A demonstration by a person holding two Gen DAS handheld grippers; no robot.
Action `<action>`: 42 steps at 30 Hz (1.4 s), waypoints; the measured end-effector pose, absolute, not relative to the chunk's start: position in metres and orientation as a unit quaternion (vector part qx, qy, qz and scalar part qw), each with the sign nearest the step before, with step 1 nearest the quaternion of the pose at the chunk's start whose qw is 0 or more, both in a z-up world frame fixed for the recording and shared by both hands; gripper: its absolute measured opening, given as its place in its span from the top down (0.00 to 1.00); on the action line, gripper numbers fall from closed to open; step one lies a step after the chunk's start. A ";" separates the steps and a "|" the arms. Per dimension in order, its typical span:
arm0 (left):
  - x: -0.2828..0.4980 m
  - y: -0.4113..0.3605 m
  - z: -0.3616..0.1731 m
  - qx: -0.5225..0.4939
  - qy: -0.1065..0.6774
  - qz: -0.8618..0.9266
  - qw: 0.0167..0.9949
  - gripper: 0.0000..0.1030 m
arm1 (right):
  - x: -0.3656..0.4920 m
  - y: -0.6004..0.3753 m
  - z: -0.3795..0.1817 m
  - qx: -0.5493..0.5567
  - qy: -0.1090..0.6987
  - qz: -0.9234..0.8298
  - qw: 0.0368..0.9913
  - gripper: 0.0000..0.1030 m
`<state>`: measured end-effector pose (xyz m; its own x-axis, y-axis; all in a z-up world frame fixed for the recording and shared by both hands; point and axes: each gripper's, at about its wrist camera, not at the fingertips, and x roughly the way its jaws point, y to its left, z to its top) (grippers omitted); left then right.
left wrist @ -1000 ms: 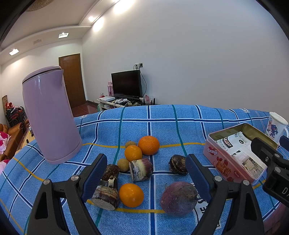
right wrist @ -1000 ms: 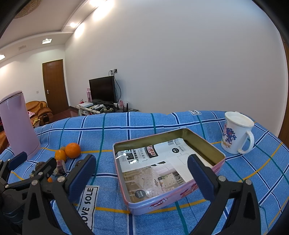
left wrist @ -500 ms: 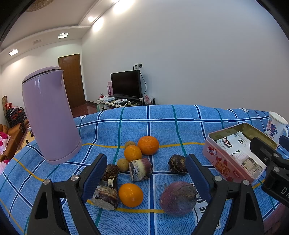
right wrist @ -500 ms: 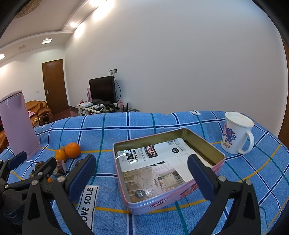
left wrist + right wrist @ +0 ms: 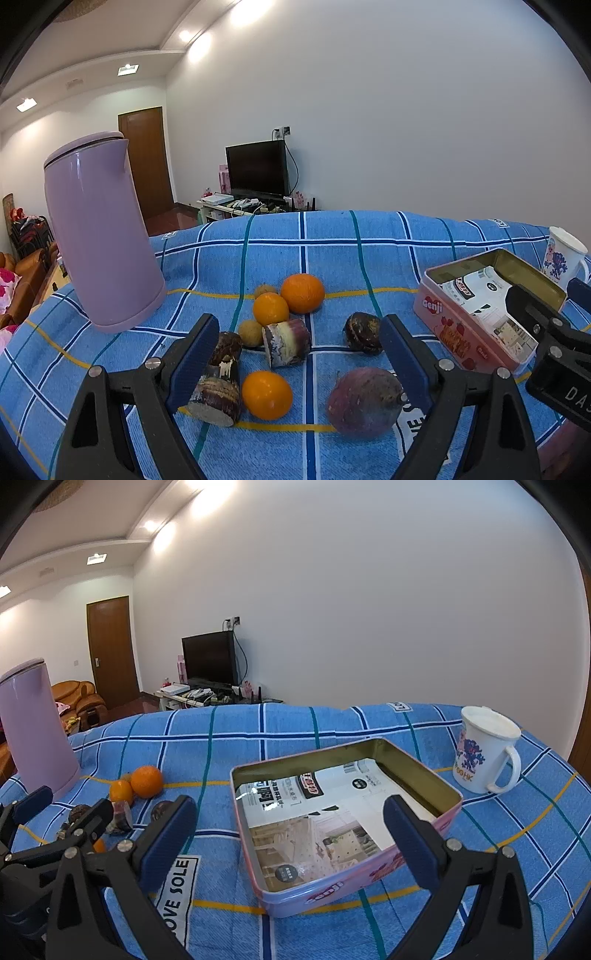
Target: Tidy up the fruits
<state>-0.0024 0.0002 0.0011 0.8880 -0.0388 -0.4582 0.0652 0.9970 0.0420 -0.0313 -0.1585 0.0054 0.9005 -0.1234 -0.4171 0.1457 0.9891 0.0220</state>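
In the left wrist view, fruits lie on the blue checked cloth: a near orange (image 5: 266, 395), two oranges behind (image 5: 303, 292) (image 5: 270, 308), a purple round fruit (image 5: 364, 402), a dark small fruit (image 5: 362, 331), sugarcane pieces (image 5: 286, 343) (image 5: 218, 384) and small brown fruits (image 5: 250, 333). My left gripper (image 5: 297, 363) is open and empty, just before the pile. A pink tin (image 5: 343, 827), lined with paper, sits open in the right wrist view. My right gripper (image 5: 290, 840) is open and empty, hovering at the tin's near side.
A tall lilac kettle (image 5: 98, 229) stands at the left of the cloth. A white mug (image 5: 484, 753) stands right of the tin. The left gripper's body (image 5: 48, 834) shows at the right wrist view's left edge. The table's far edge drops off toward a room with a TV.
The left wrist view has shifted very slightly; the tin sits a touch further left in it. The right gripper and the fruits have not moved.
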 end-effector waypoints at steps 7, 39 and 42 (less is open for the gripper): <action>-0.002 0.001 0.000 0.030 0.239 -0.028 0.970 0.13 | -0.030 -0.157 0.004 0.022 0.215 -0.068 0.974 0.00; 0.026 0.112 0.001 0.005 0.325 -0.015 0.946 0.13 | 0.011 -0.060 -0.029 -0.027 0.360 0.171 0.917 0.27; 0.027 0.102 -0.010 0.020 0.352 -0.028 0.935 0.13 | 0.025 -0.056 -0.041 -0.017 0.400 0.179 0.899 0.35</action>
